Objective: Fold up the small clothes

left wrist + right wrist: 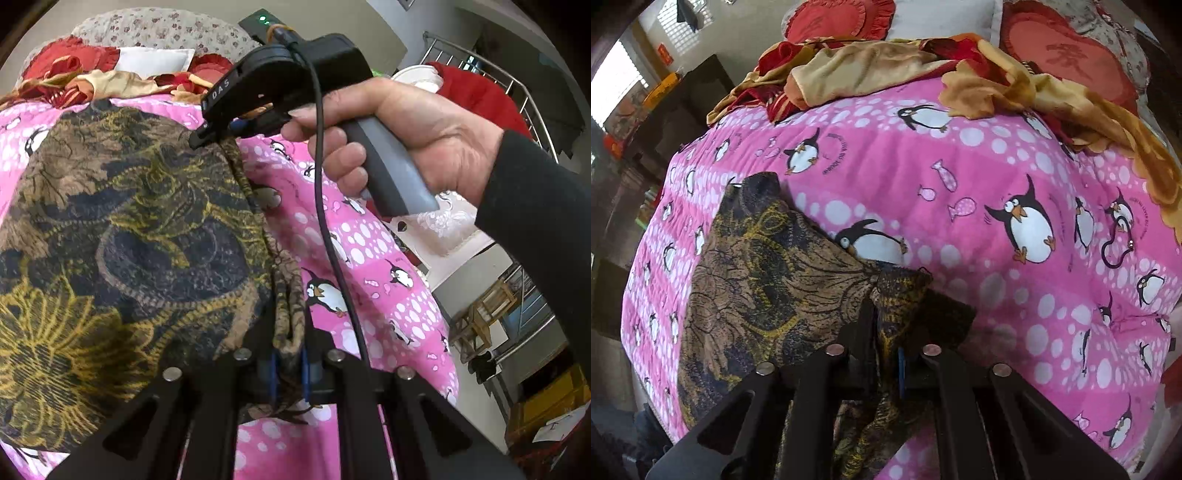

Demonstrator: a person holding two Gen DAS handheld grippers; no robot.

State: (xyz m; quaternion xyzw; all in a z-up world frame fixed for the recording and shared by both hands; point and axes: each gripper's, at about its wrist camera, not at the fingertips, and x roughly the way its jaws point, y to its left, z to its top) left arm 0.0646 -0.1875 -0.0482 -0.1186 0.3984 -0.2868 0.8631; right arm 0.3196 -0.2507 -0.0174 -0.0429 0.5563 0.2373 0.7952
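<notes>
A dark brown garment with a yellow floral print (129, 221) lies spread on a pink penguin bedspread (351, 258). My left gripper (288, 365) is shut on a bunched edge of it, the cloth pinched between the blue pads. A person's hand (406, 140) holds my right gripper (201, 138), whose tips pinch the garment's far edge. In the right wrist view the garment (757, 288) stretches left and away from my right gripper (886, 354), with a fold of cloth caught between the fingers over the bedspread (960, 166).
A crumpled gold and red blanket (868, 62) and red heart cushions (1067, 55) lie at the head of the bed. Beyond the bed's edge stand a metal rack with a red garment (476, 96), a wooden chair (480, 317) and a yellow crate (546, 402).
</notes>
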